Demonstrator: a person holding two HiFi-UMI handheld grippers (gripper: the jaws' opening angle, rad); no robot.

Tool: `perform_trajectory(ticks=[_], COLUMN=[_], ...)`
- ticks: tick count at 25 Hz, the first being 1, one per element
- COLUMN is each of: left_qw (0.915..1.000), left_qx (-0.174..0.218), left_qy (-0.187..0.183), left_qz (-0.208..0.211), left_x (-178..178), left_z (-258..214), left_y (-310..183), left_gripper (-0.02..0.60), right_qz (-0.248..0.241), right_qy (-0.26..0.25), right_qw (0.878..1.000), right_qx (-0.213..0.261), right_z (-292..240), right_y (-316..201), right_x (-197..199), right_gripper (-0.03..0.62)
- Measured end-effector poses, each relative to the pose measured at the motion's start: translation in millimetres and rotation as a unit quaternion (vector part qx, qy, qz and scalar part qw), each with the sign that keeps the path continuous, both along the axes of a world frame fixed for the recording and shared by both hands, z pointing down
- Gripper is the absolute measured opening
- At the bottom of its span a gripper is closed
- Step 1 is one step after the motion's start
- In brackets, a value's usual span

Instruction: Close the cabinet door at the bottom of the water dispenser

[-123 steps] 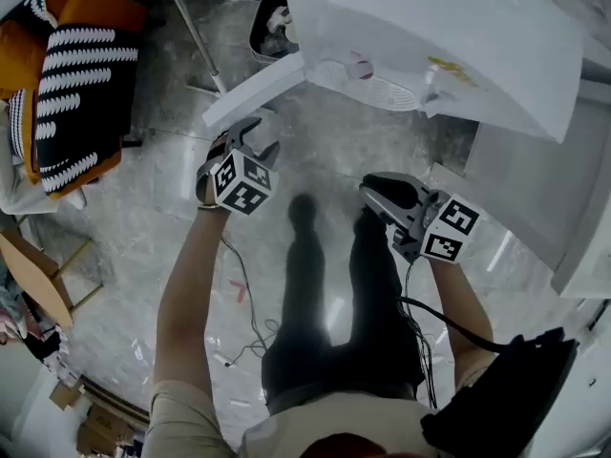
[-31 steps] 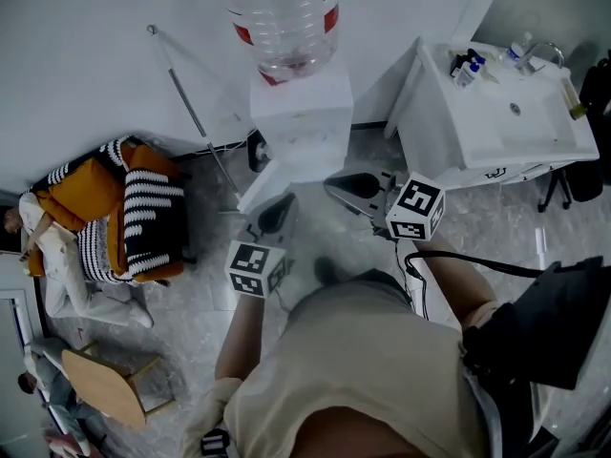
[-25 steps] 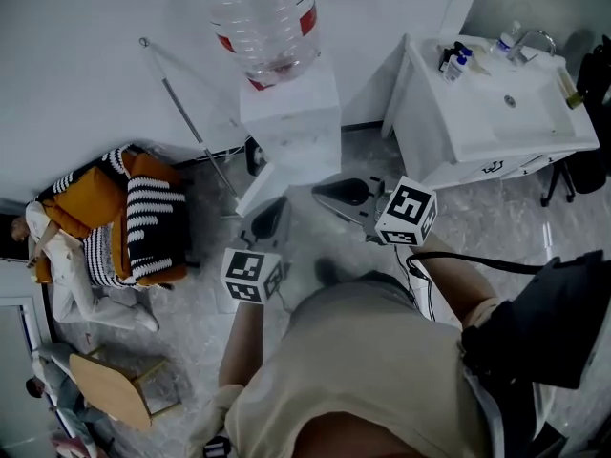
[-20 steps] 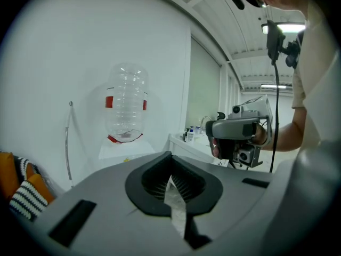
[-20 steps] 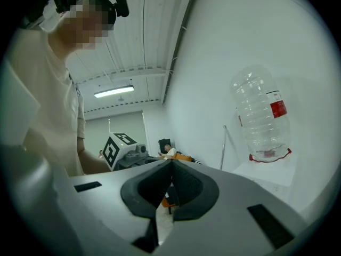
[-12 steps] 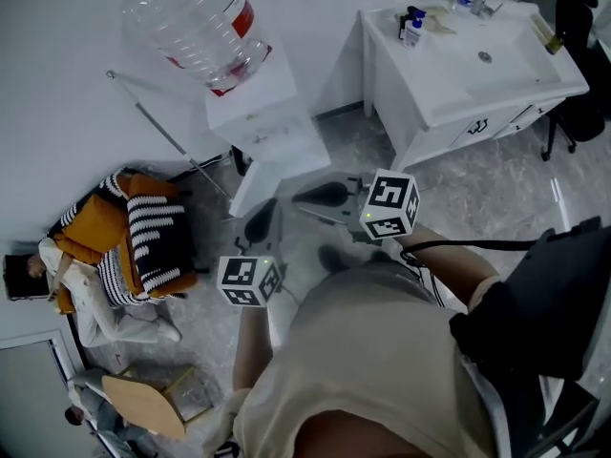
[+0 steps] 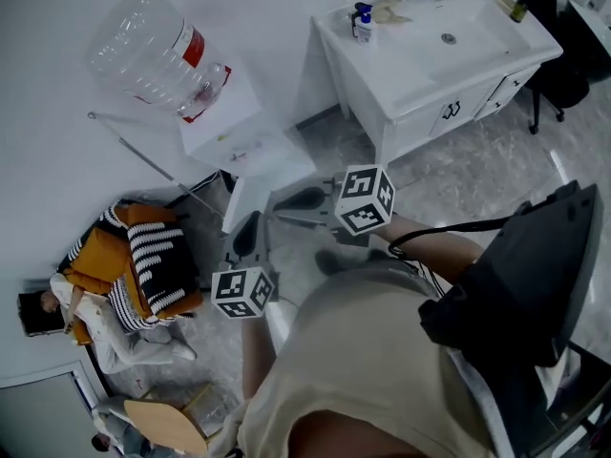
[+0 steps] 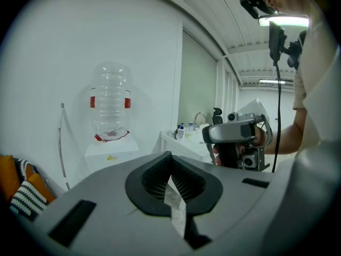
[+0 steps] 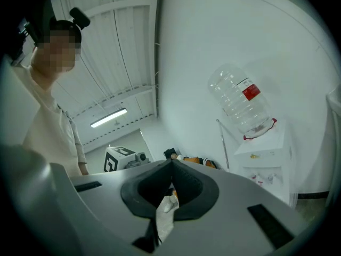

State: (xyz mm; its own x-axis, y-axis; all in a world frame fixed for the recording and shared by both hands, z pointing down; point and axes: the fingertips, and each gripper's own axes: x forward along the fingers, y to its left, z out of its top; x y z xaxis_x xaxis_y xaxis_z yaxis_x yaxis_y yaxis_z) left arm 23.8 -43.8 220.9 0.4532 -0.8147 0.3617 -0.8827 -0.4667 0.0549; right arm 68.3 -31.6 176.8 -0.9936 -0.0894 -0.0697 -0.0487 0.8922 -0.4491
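Cabinet door: at the foot of the water dispenser [image 7: 250, 146], left of centre in the head view, under the tilted bottle [image 7: 153, 51]; seen from steeply above, so only a white strip of lower front [image 7: 244, 198] shows.
Left gripper [image 8: 170, 161]: fingers clenched together, nothing grasped; in the head view near the dispenser's base, just lower in the frame.
Right gripper [image 9: 171, 167]: fingers likewise pressed shut and empty; in the head view just right of the lower front, apparently not touching it.
Step in hand: judged an approach or a check, with no push under way; best to read the door's state first.
How to do it well: fingers left clenched and a flat side used as the pusher; contact at the door's free edge, away from the hinge; a level, steady push until flush; no knock to the dispenser body, given the tall bottle perched on top.
Hidden: door blocked by the gripper body in both gripper views; in the right gripper view only the taps [image 9: 262, 178] and upper front show.
Hard to make out: ajar or shut, hinge side, any handle.
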Motion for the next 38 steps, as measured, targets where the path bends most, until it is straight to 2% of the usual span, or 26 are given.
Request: perform_trajectory(ticks=[5,11,17,23,27,32,38], left_qw=[0.9998,0.998,0.9982,0.9982,0.9989,0.9987,0.9987], left_qx=[-0.01,-0.051,-0.043,-0.041,-0.032,-0.024,-0.021], left_qy=[-0.009,-0.02,-0.017,-0.009,-0.015,0.0,0.013], left_qz=[-0.014,-0.031,-0.039,-0.042,-0.031,-0.044,-0.044], left_x=[15.9,25.1,16.3,-16.0,-40.6,-78.6,-106.4], left_z=[-0.9,22.6,18.6,22.2,18.3,15.1,16.4], left_y=[18.7,55.3,67.3,90.4,112.3,135.0,161.1], left_gripper=[-0.006,-0.006,-0.006,-0.006,-0.006,-0.006,-0.006], right_qz=[-0.032,-0.064,-0.068,-0.063,-0.066,-0.073,-0.072], right_qy=[-0.015,-0.019,-0.016,-0.013,-0.009,-0.01,0.003], right_qw=[0.999,0.996,0.994,0.992,0.992,0.991,0.991], right_qx=[-0.024,-0.066,-0.088,-0.112,-0.11,-0.109,-0.109], right_z=[3.2,24.8,34.3,36.8,28.6,22.6,25.5], right_y=[21.0,50.2,70.3,86.2,104.4,123.6,151.7], right_x=[10.6,17.1,13.7,-12.2,-39.6,-77.0,-102.7], right_gripper=[0.017,0.017,0.017,0.017,0.017,0.017,0.017])
